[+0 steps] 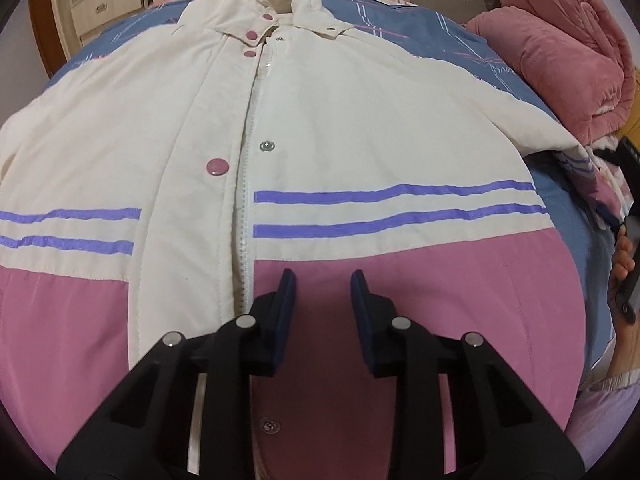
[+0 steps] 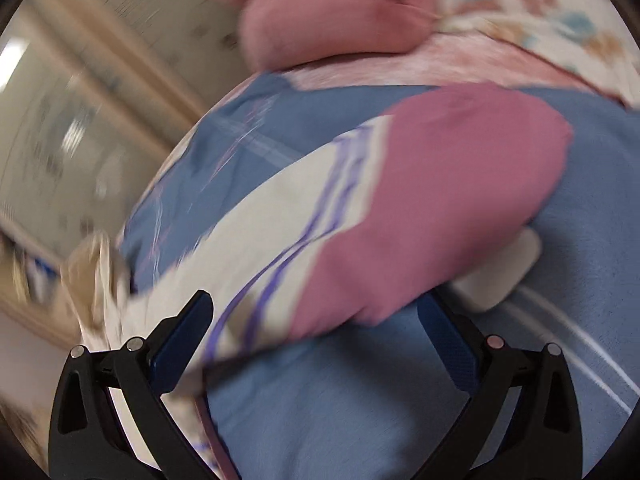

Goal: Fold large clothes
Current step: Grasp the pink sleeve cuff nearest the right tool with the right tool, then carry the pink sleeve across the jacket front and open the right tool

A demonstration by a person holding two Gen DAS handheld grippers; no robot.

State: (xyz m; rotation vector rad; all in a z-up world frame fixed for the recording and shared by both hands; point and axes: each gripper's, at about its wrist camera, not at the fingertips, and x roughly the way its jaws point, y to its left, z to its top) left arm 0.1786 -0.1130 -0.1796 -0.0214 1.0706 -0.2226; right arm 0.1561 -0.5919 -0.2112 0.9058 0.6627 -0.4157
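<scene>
The jacket (image 1: 320, 128) is lying front-up and spread flat on the bed (image 1: 400, 12), hood toward the headboard, its pink lower band nearest the left wrist camera. At the left, the cream front placket with its pink snaps (image 1: 216, 167) is running down beside the zipper. The left gripper (image 1: 323, 280) is hovering over the pink band just right of the zipper, its jaws partly apart with nothing visibly pinched between them. Further right, a pink quilt (image 1: 560, 64) is sitting bundled at the bed's edge.

In the blurred right wrist view, a sleeve (image 2: 400, 208) is stretching across the blue sheet, and the right gripper (image 2: 316, 312) is standing with jaws wide apart, the sleeve's edge passing between them unclamped.

The shell looks light, smooth and probably slippery, lightly padded and soft, so it should drape rather than hold a crease. A hem corner or cuff seems the surest hold.

No brand or legible writing is showing on the jacket.
</scene>
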